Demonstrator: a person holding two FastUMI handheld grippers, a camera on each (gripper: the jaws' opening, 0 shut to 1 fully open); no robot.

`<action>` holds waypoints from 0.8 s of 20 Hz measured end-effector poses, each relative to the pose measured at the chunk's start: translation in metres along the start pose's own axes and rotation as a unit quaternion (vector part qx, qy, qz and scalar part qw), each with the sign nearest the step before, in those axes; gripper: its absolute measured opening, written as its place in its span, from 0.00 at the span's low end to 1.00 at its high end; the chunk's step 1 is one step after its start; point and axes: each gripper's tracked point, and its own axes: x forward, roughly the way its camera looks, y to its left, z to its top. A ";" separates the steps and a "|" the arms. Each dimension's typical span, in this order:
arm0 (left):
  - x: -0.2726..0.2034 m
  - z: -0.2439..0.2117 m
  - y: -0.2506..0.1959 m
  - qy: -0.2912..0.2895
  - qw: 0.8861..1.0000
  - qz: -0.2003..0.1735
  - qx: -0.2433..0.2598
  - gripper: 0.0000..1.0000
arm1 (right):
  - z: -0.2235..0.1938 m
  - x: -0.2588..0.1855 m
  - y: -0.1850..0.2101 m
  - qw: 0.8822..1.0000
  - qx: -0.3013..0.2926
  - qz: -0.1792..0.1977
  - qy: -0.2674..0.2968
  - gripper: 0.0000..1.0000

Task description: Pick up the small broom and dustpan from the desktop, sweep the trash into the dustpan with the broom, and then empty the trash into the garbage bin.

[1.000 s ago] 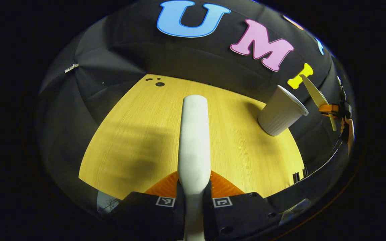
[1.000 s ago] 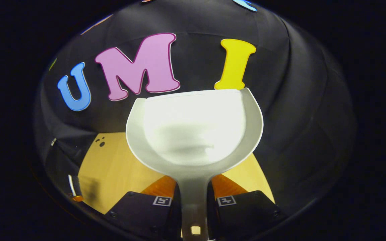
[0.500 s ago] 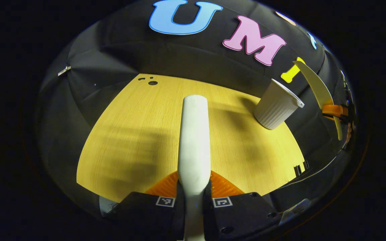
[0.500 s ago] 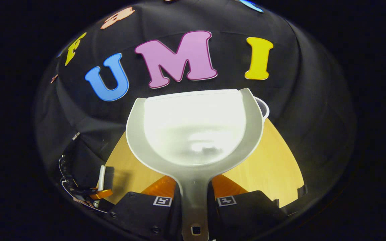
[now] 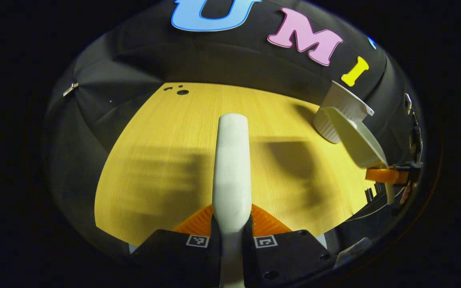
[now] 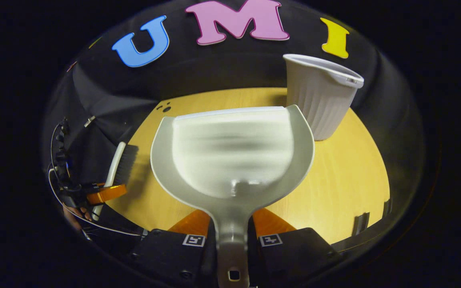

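Observation:
My left gripper [image 5: 231,219] is shut on the small broom [image 5: 231,160], whose white back runs forward over the wooden table [image 5: 166,152]; its bristles are hidden underneath. In the right gripper view the broom [image 6: 121,166] shows its dark bristles at the left, above the table. My right gripper [image 6: 231,221] is shut on the handle of the white dustpan [image 6: 234,156], held in the air with its lip forward. A small dark speck lies at the pan's back. From the left gripper view the dustpan [image 5: 354,140] hangs just in front of the white ribbed garbage bin [image 5: 336,116].
The bin [image 6: 318,96] stands upright at the table's far right, just beyond the pan's right corner. Small dark holes [image 5: 181,92] mark the table's far left corner. Black cloth walls close in behind the table [image 6: 358,168].
The right gripper has tipped downward and brought the dustpan lower and closer to the bin, which now shows beside the pan. The left gripper and broom have barely moved.

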 end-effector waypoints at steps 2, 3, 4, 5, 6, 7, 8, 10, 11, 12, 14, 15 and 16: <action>0.013 -0.005 -0.001 0.014 1.000 0.010 0.009 0.27 | -0.013 0.027 0.003 1.000 0.007 0.003 0.022 0.34; 0.021 -0.008 0.000 0.021 1.000 0.016 0.014 0.27 | -0.020 0.036 0.002 1.000 0.008 0.003 0.030 0.35; 0.027 -0.010 0.001 0.028 0.999 0.021 0.018 0.26 | -0.026 0.044 0.001 0.999 0.007 0.002 0.037 0.36; 0.033 -0.012 0.001 0.035 0.999 0.026 0.023 0.26 | -0.030 0.053 -0.001 0.999 0.005 0.000 0.043 0.37; 0.039 -0.013 0.002 0.040 0.998 0.031 0.030 0.26 | -0.032 0.060 -0.002 0.999 0.002 -0.002 0.049 0.39; 0.047 -0.014 0.002 0.046 0.998 0.037 0.039 0.27 | -0.034 0.065 -0.003 0.998 0.000 -0.005 0.056 0.39; 0.054 -0.014 0.003 0.049 0.997 0.045 0.046 0.26 | -0.036 0.070 -0.004 0.998 0.000 -0.007 0.063 0.39; 0.062 -0.016 0.006 0.056 0.995 0.062 0.052 0.27 | -0.041 0.078 -0.009 0.998 -0.006 -0.023 0.064 0.35; 0.068 -0.014 0.008 0.058 0.994 0.073 0.057 0.27 | -0.045 0.080 -0.010 0.997 -0.014 -0.035 0.069 0.35; 0.072 -0.013 0.011 0.062 0.993 0.083 0.065 0.29 | -0.050 0.081 -0.013 0.996 -0.016 -0.040 0.077 0.39; 0.082 -0.016 0.008 0.069 0.990 0.097 0.077 0.28 | -0.058 0.085 -0.011 0.995 0.000 -0.033 0.093 0.35; 0.085 -0.015 0.010 0.070 0.989 0.104 0.082 0.29 | -0.056 0.086 -0.011 0.995 0.003 -0.031 0.092 0.31; 0.087 -0.014 0.010 0.075 0.987 0.111 0.086 0.29 | -0.054 0.086 -0.011 0.995 -0.004 -0.030 0.092 0.35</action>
